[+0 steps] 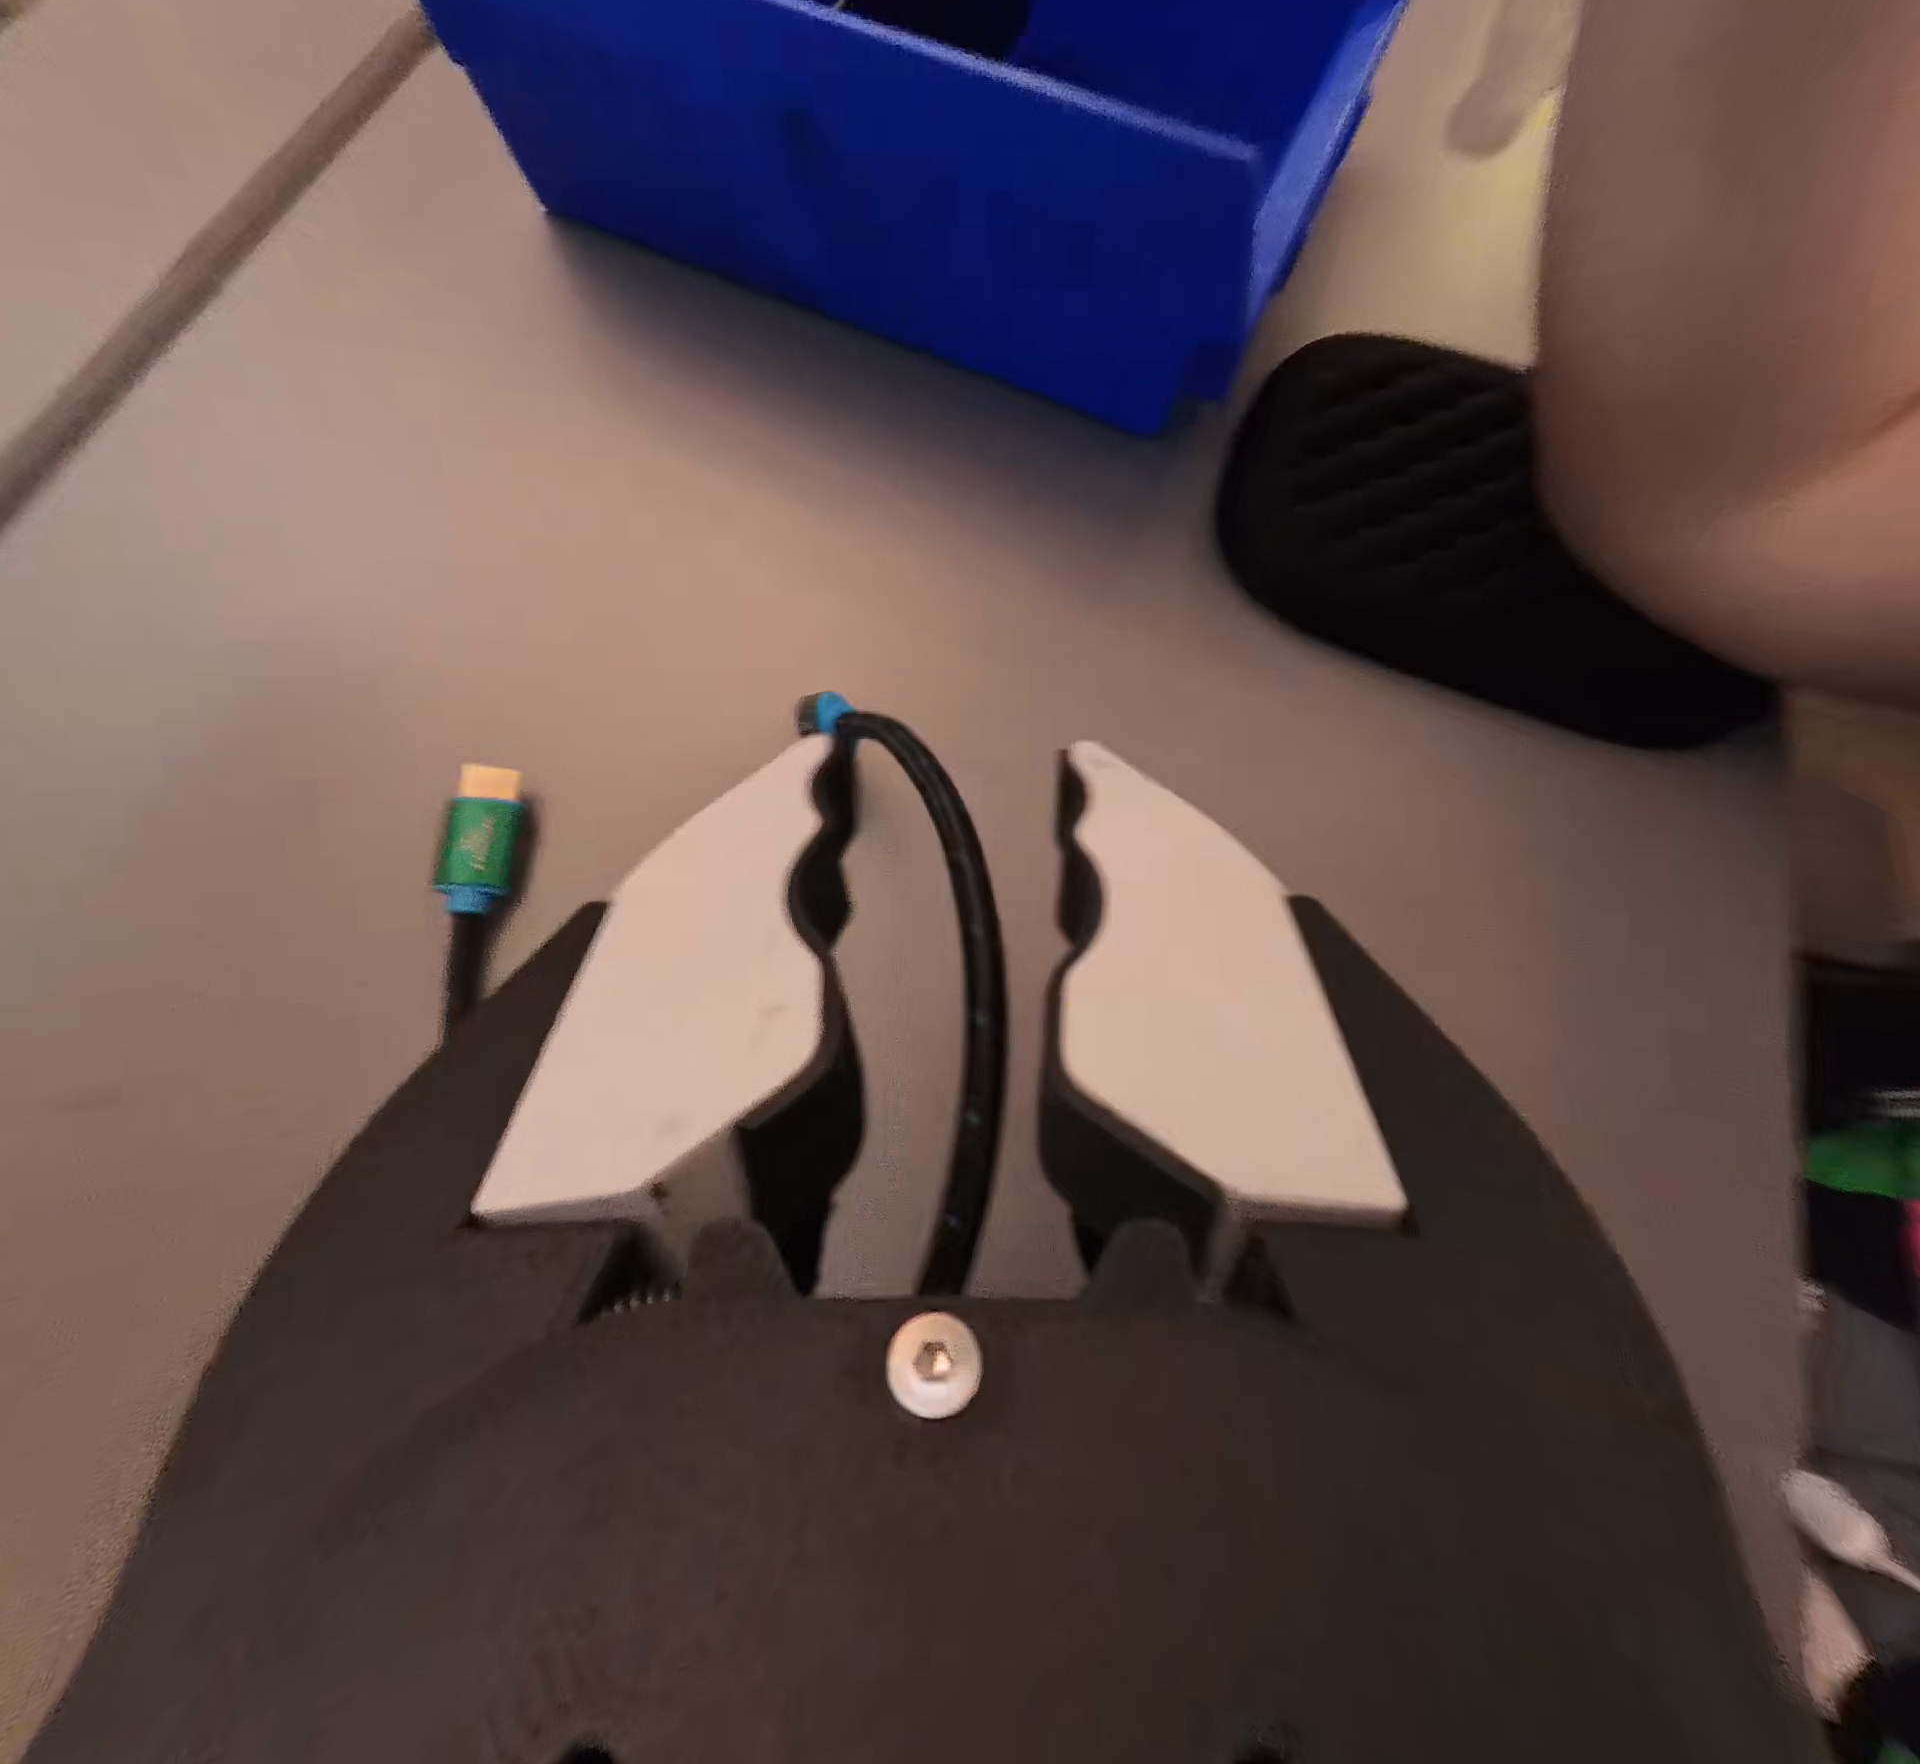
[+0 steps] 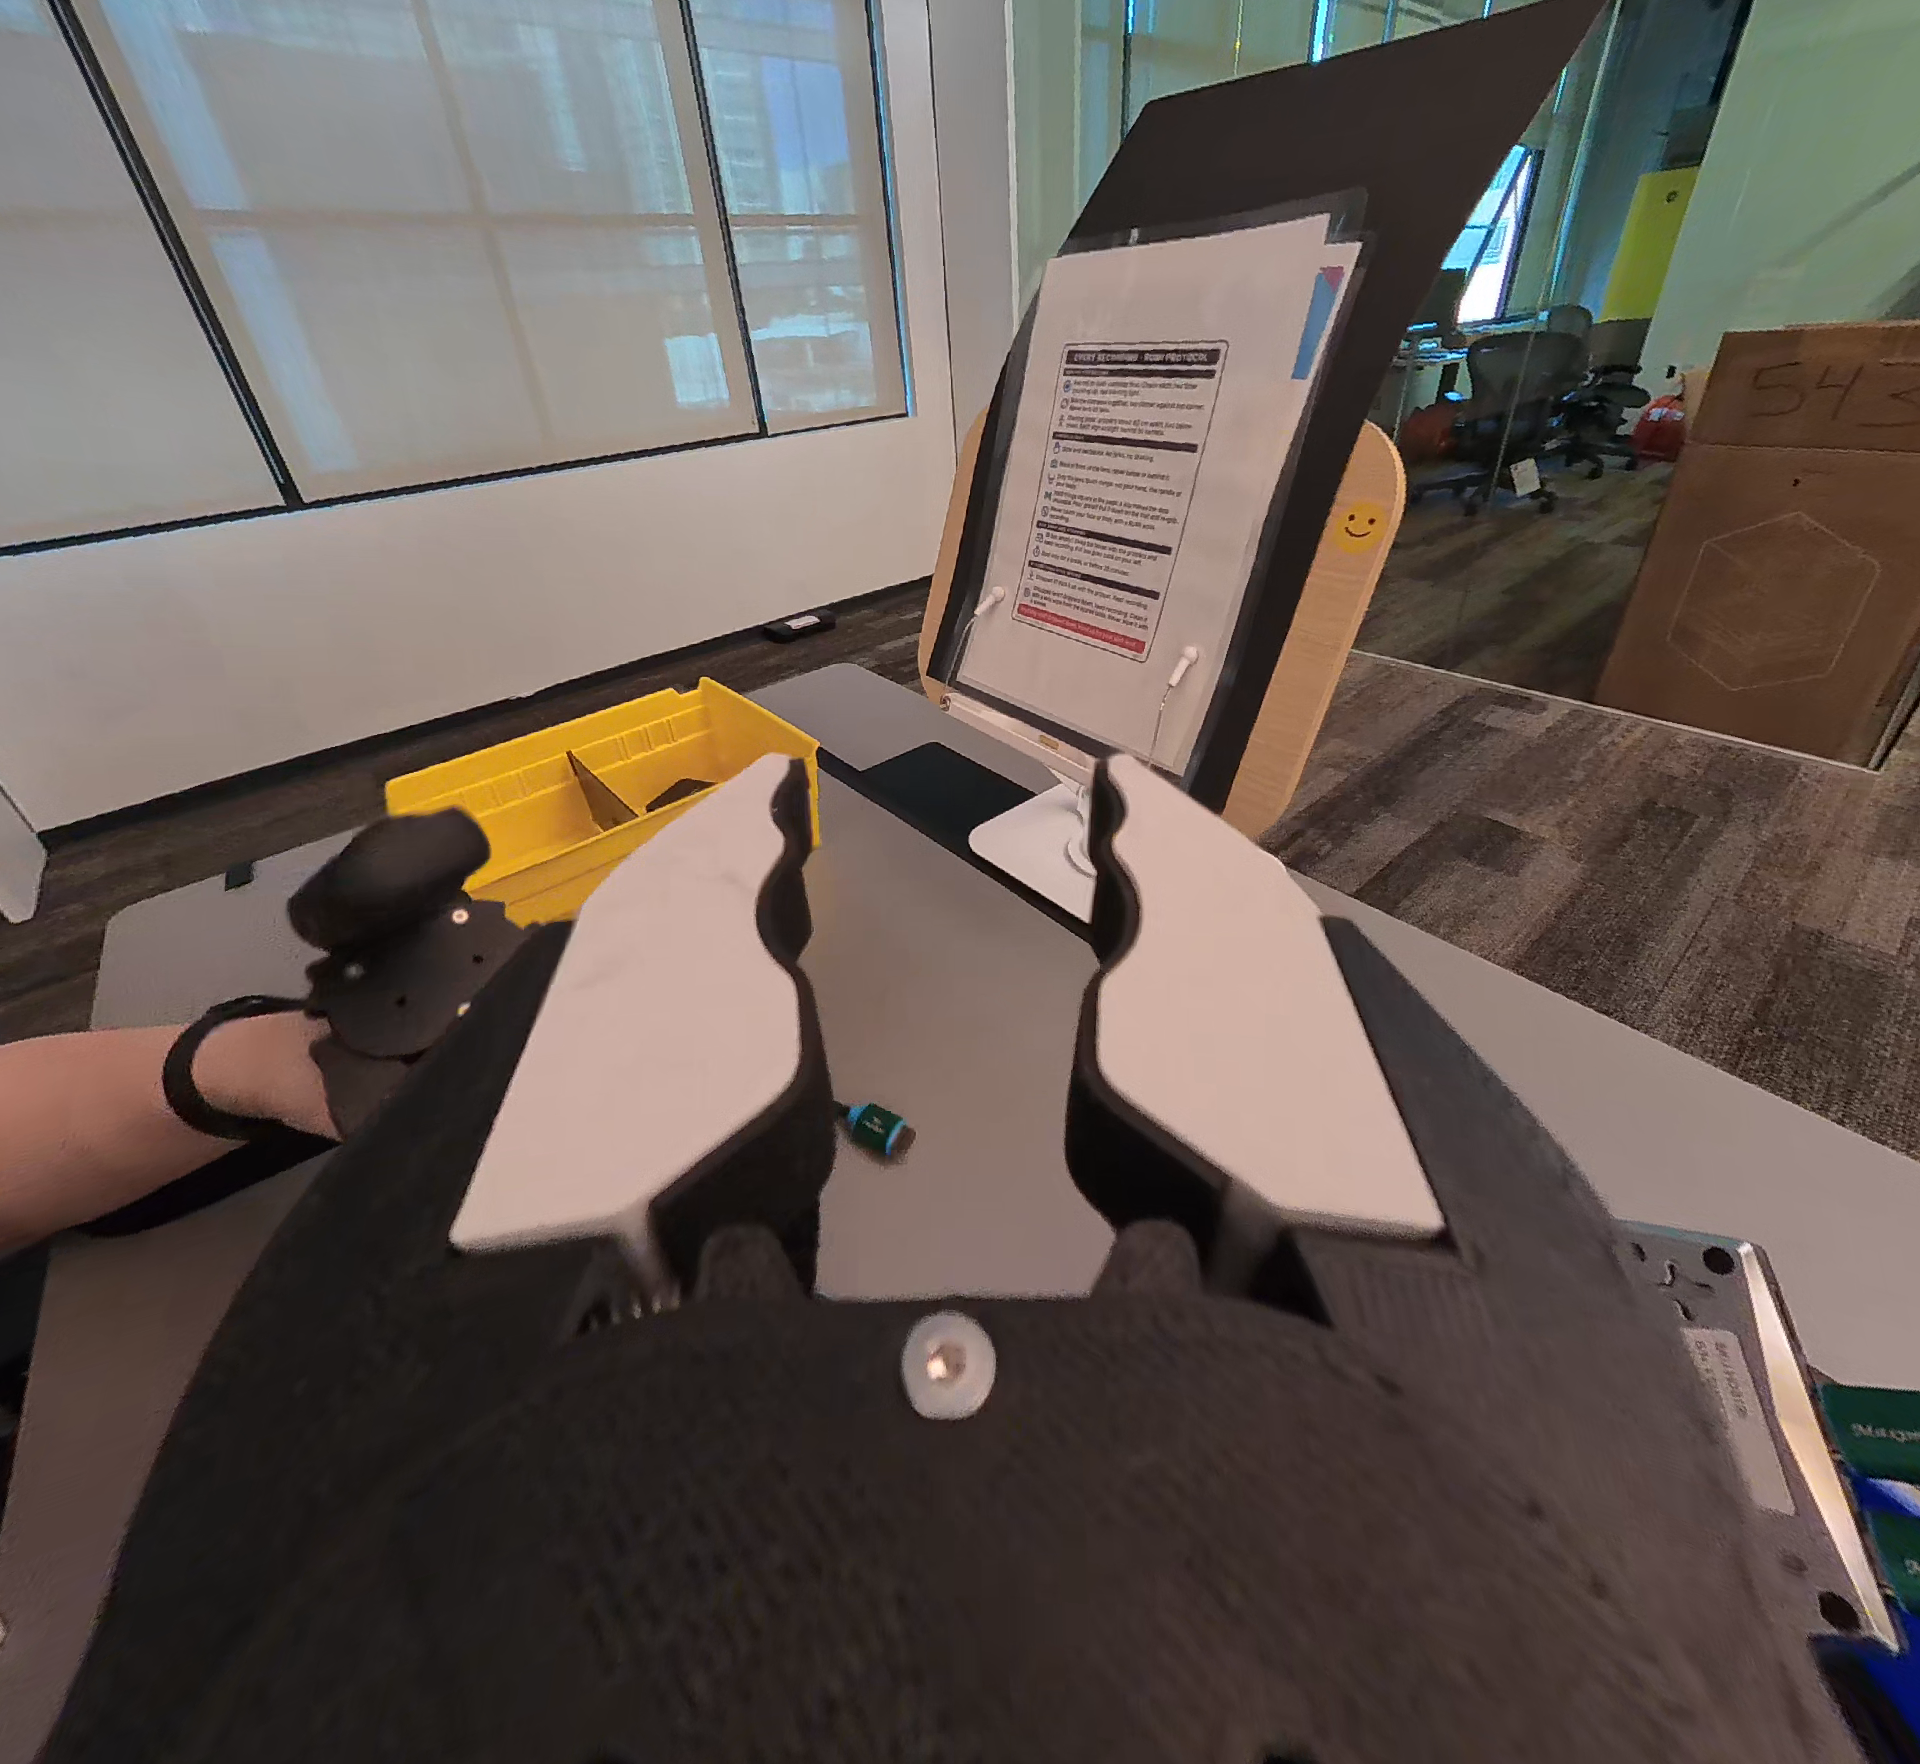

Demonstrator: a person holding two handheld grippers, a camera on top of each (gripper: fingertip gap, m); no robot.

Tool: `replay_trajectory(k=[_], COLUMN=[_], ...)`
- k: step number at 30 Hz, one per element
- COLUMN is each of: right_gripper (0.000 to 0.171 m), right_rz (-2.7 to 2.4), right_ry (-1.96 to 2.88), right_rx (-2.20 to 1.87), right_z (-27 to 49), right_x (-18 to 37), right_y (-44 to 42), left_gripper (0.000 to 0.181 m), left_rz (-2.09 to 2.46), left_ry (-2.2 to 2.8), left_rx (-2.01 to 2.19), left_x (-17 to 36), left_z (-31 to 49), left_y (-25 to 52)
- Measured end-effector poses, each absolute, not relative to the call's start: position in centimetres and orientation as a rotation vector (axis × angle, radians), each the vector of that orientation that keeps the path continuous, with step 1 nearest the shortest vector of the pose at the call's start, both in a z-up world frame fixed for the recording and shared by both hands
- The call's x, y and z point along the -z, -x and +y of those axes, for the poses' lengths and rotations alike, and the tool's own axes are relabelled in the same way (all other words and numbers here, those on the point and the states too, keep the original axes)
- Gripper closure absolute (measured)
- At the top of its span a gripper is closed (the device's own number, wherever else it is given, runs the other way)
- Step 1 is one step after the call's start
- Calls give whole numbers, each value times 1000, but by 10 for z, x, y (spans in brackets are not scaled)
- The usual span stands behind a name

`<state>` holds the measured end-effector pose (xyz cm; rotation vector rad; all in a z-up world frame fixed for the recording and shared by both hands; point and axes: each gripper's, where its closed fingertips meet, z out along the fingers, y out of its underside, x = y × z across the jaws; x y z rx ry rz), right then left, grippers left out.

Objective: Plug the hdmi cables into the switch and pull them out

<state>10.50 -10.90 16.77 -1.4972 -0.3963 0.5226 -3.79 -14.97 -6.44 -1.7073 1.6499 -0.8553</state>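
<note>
In the left wrist view my left gripper (image 1: 945, 758) is open just above the grey table (image 1: 312, 571). A black HDMI cable (image 1: 977, 966) arcs loosely between its fingers without being clamped; its blue-collared end (image 1: 823, 713) lies by the left fingertip. A green HDMI plug with a gold tip (image 1: 480, 836) lies on the table left of the fingers. My right gripper (image 2: 951, 769) is open and empty, held above the table. A green-and-blue plug (image 2: 878, 1129) lies on the table below its fingers. A grey metal box (image 2: 1714, 1382) shows at the lower right edge.
A blue bin (image 1: 935, 187) holding more cables stands beyond the left gripper. A person's arm (image 1: 1745, 260) and a black padded object (image 1: 1382, 509) are to its right. The right wrist view shows a yellow bin (image 2: 623, 779), a document stand (image 2: 1132, 509), and the left gripper in a hand (image 2: 395, 945).
</note>
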Motion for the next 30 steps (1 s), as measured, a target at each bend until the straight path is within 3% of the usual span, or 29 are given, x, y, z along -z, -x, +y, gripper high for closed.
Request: replay_trajectory(k=[1,2,5,9,10,11,16,19,24,30], right_gripper=[120,120,120,120,120,120,120,119,119,119], right_rz=[-393,-391,-397,-400,-396,-391,-370,-362,-340,-323], right_ry=[1505,1511,1502,1461,1459,1465,1519,1551,1575,1604], right_rx=[-514,-504,-499,-531,-534,-534,-510,-485,-463,-451], right_z=[-109,-109,-113,-116,-115,-112,-100,-96,-91,-84], right_x=[-166,-165,-168,-174,-174,-173,-161,-154,-148,-142], right_y=[-106,-107,-106,-104,-105,-106,-109,-112,-120,-125], left_gripper=[129,121,123,140,151,157,141,142,150,150], left_rz=[1635,1621,1513,1344,1343,1361,1614,1739,1914,1989], left_ry=[1724,1728,1684,1620,1591,1620,2111,2229,2155,2175], left_rx=[945,1045,1136,402,270,190,28,-169,-426,-359], left_x=[59,49,0,-53,-58,-55,47,94,122,142], left_z=[-153,-155,-132,3,34,61,132,153,179,188], left_y=[39,43,75,183,209,232,317,349,373,374])
